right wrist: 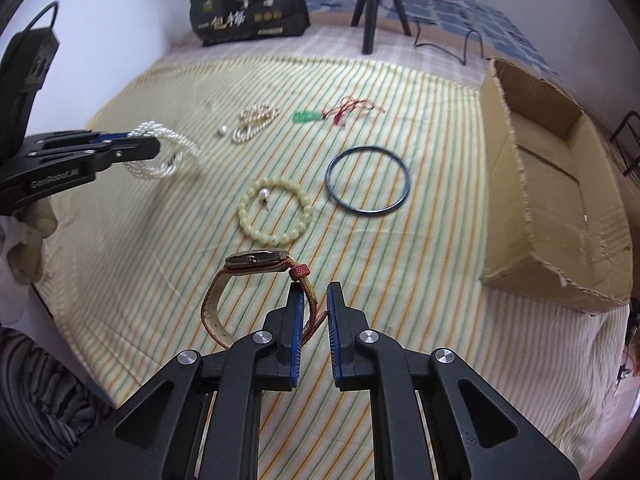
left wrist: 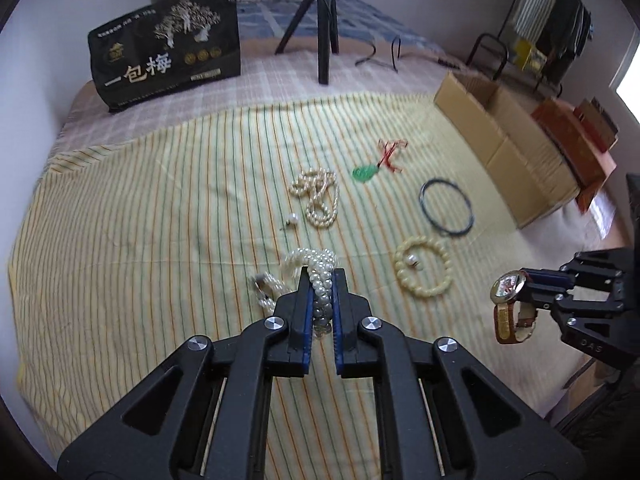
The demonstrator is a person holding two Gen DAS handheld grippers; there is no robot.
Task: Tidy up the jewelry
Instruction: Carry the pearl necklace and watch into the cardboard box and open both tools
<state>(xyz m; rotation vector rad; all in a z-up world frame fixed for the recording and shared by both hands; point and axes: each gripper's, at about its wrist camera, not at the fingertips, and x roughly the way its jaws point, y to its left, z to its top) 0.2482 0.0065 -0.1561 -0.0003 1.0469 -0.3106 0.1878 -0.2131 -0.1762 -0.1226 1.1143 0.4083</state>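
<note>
My left gripper [left wrist: 323,276] is shut on a white pearl necklace [left wrist: 320,280] and holds it above the striped cloth; it also shows in the right wrist view [right wrist: 160,152]. My right gripper [right wrist: 312,292] is shut on the strap of a brown-strapped wristwatch [right wrist: 256,260], which also shows in the left wrist view [left wrist: 508,304]. On the cloth lie a second pearl strand [left wrist: 318,196], a cream bead bracelet [right wrist: 276,212] around a pearl earring [right wrist: 263,196], a dark bangle [right wrist: 368,180], a green pendant on red cord [right wrist: 308,117] and another pearl earring [left wrist: 293,220].
An open cardboard box [right wrist: 560,184] lies at the right on the bed. A black printed bag [left wrist: 168,44] and a black tripod [left wrist: 320,32] stand at the back. A striped yellow cloth [left wrist: 140,220] covers the bed. A black cable [left wrist: 384,56] lies behind.
</note>
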